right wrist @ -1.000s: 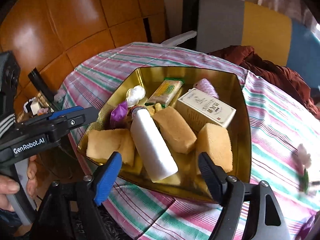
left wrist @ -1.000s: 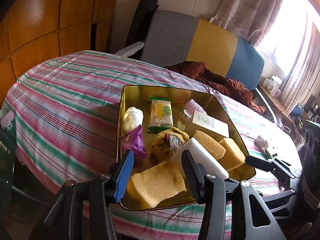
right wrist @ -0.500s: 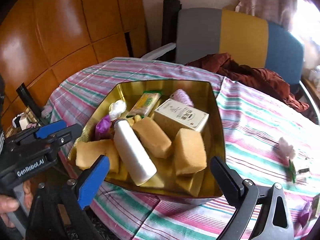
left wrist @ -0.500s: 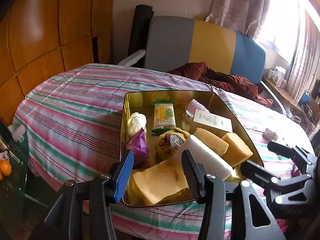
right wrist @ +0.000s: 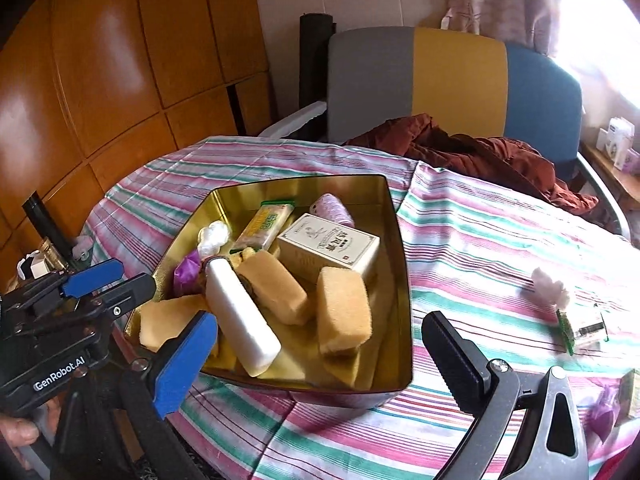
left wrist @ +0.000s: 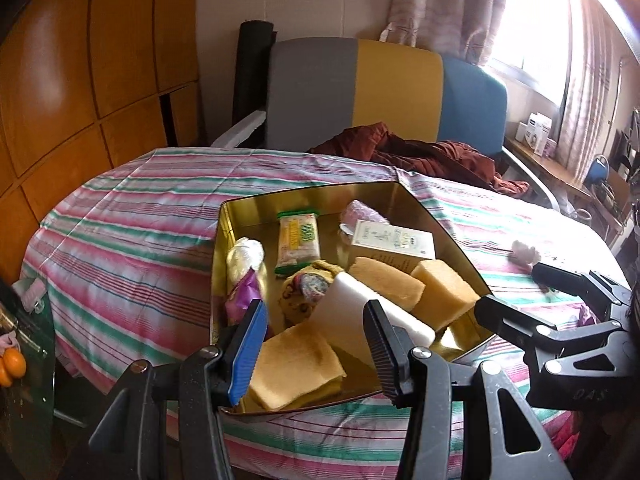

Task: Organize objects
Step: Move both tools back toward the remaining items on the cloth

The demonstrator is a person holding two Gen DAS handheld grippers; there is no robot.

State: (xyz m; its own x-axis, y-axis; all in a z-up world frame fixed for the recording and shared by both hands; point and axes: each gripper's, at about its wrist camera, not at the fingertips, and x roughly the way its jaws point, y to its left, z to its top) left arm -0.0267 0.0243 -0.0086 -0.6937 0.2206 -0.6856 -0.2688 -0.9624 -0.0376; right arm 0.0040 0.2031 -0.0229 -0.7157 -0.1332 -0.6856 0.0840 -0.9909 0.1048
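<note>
A gold tin [left wrist: 312,200] [right wrist: 404,280] stands on the striped tablecloth [left wrist: 120,240]. It holds a white foam block [left wrist: 360,312] [right wrist: 240,320], yellow sponges [left wrist: 292,368] [right wrist: 344,312], a cream box [left wrist: 392,240] [right wrist: 328,244], a cracker packet [left wrist: 298,240], a pink roll [right wrist: 332,208] and a purple wrapper [left wrist: 240,300]. My left gripper [left wrist: 316,350] [right wrist: 132,278] hovers at the tin's near left corner, open, its fingers narrowly apart with nothing between them. My right gripper [right wrist: 320,362] [left wrist: 508,290] hangs before the tin's near right side, open wide and empty.
A pink fluffy piece [right wrist: 550,286], a green packet [right wrist: 580,330] and a purple wrapper [right wrist: 604,412] lie on the cloth right of the tin. A grey-yellow-blue chair [left wrist: 360,92] with a maroon cloth [left wrist: 420,156] stands behind the table. A glass side table [left wrist: 24,360] is at the left.
Both grippers have drawn back and up from the tin, which now looks farther off. The right gripper's jaws have spread much wider. The left jaws kept their gap.
</note>
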